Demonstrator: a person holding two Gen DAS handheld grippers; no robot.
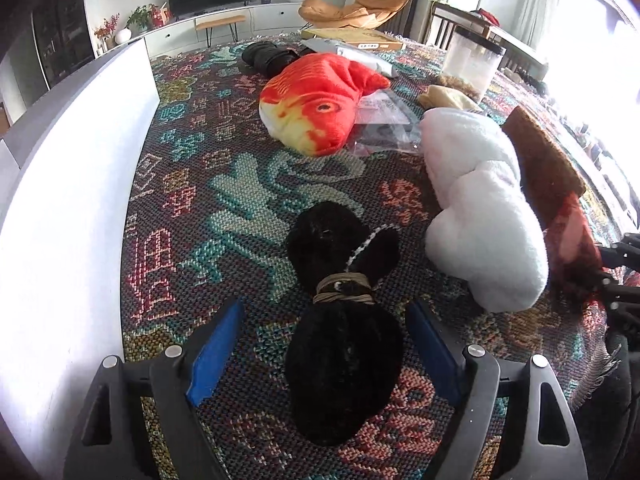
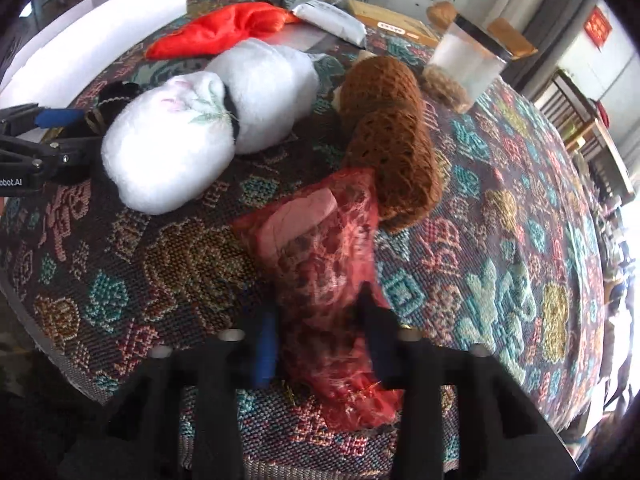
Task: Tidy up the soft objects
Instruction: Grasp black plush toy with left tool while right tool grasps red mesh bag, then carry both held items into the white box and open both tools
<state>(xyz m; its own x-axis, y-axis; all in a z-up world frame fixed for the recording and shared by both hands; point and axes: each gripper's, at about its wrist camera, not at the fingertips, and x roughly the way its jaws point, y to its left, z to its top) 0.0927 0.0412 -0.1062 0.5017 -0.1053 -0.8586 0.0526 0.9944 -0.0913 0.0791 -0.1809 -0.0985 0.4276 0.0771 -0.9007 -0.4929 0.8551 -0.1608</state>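
Note:
A black plush toy (image 1: 344,344) with a cord round its neck lies on the patterned table cloth (image 1: 208,216), between the blue pads of my left gripper (image 1: 326,312), which is open around it. My right gripper (image 2: 320,312) is shut on a red lace pouch (image 2: 328,264) with a pink item inside. A white plush toy (image 1: 480,208) lies between the two; it also shows in the right wrist view (image 2: 192,132). A brown crochet piece (image 2: 392,132) lies beyond the pouch. An orange fish plush (image 1: 316,100) lies farther back.
A white board (image 1: 72,184) stands along the left side of the table. A clear canister with a black lid (image 1: 472,60) stands at the back right. A plastic bag (image 1: 384,124), a black bundle (image 1: 268,58), a flat cardboard box (image 1: 352,36) and a grey mailer lie behind the fish.

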